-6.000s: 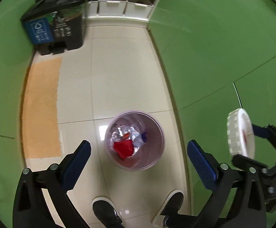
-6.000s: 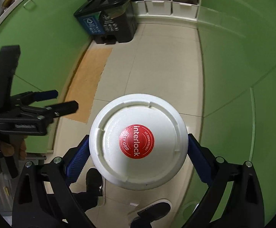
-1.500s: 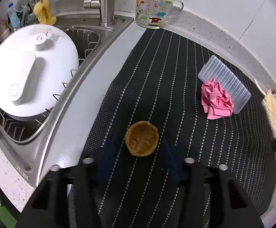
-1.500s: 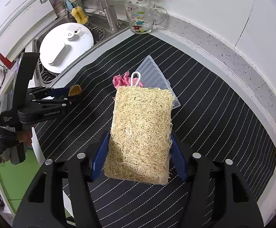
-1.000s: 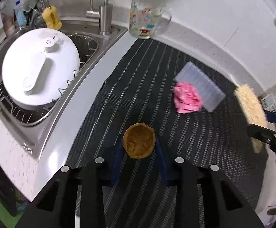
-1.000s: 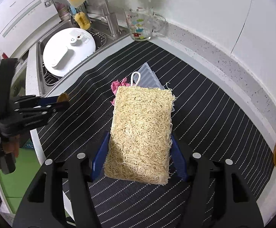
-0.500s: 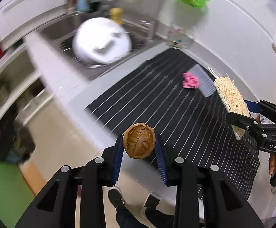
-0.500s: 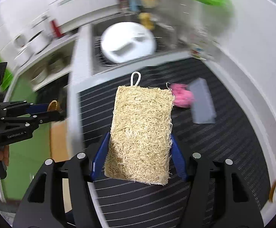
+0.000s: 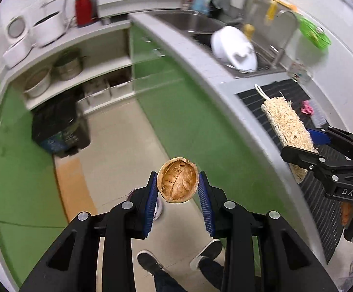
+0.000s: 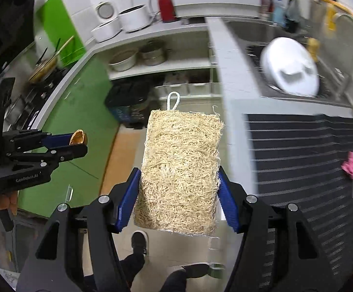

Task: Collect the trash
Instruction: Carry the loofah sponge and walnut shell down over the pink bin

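Out over the floor, clear of the tabletop (image 9: 200,73), the left gripper (image 9: 177,187) clamps a walnut shell half (image 9: 177,183), hollow side showing, brown and ridged. The right gripper (image 10: 177,196) pinches a straw-coloured loofah scrubber (image 10: 180,170) by its long edges. Both have swung off the striped mat (image 10: 298,158) within the last second; transport to disposal appears underway. A crumpled pink paper (image 10: 351,165) remains on the mat.

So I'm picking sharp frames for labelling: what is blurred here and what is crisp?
Left wrist view: brown walnut shell half in the left gripper is crisp, shelves and sink smeared. Right wrist view: straw-coloured loofah scrubber in the right gripper is sharp, striped black mat streaked.
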